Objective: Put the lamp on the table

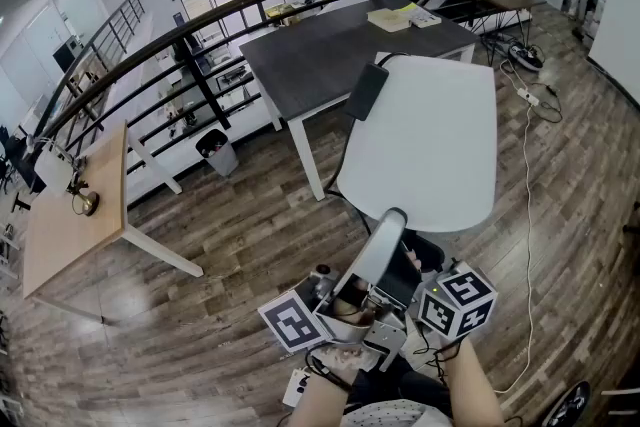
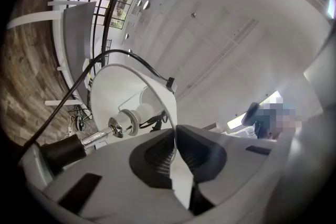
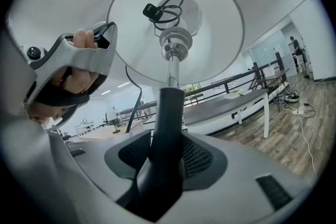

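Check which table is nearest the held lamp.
The white table, directly ahead of the lamp. The dark grey table lies beyond it; the wooden table stands off to the left.

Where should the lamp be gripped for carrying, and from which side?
The black stem under the shade, from the side, jaws across it: a rigid round post thick enough to fill them. The right gripper is shut on it there; the left gripper only pinches the thin shade rim.

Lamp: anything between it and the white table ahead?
Nothing visible stands between the lamp and the white table. Its near part is bare; a black flat thing lies at its far left edge.
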A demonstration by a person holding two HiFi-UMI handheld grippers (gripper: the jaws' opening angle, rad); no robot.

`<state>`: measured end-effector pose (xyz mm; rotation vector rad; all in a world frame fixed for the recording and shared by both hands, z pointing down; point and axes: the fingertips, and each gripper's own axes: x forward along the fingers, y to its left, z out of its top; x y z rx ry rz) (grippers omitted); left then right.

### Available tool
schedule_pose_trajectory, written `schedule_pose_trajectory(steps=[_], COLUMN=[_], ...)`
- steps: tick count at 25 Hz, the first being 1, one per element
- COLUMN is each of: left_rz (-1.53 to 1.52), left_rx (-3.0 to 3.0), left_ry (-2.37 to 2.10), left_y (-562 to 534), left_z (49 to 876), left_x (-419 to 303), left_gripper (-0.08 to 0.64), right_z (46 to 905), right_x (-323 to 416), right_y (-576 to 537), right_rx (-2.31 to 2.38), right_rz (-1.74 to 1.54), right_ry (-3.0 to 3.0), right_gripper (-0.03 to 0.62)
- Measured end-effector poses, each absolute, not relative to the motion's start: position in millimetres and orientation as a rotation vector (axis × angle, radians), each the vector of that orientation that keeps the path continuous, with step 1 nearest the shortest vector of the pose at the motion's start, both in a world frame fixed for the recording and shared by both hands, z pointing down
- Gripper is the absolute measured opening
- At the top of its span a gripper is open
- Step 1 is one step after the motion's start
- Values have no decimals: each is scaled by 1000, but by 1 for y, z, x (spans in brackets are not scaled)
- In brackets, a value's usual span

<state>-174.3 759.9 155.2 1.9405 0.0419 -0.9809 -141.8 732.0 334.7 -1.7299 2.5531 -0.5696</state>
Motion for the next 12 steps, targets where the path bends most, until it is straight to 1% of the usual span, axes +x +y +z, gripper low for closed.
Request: schedule_pose_trajectory(steps=[12], left_rz=[-976], left_rx=[1938], left_ry=[48], left_y=[767], left_z=[156], left_x=[-163], left_gripper=[37], right_z=[336], right_x=[-132], right_y=[739], right_rx=[-1724], right_rz=[-573], right_ry=[2540], right_gripper=[199])
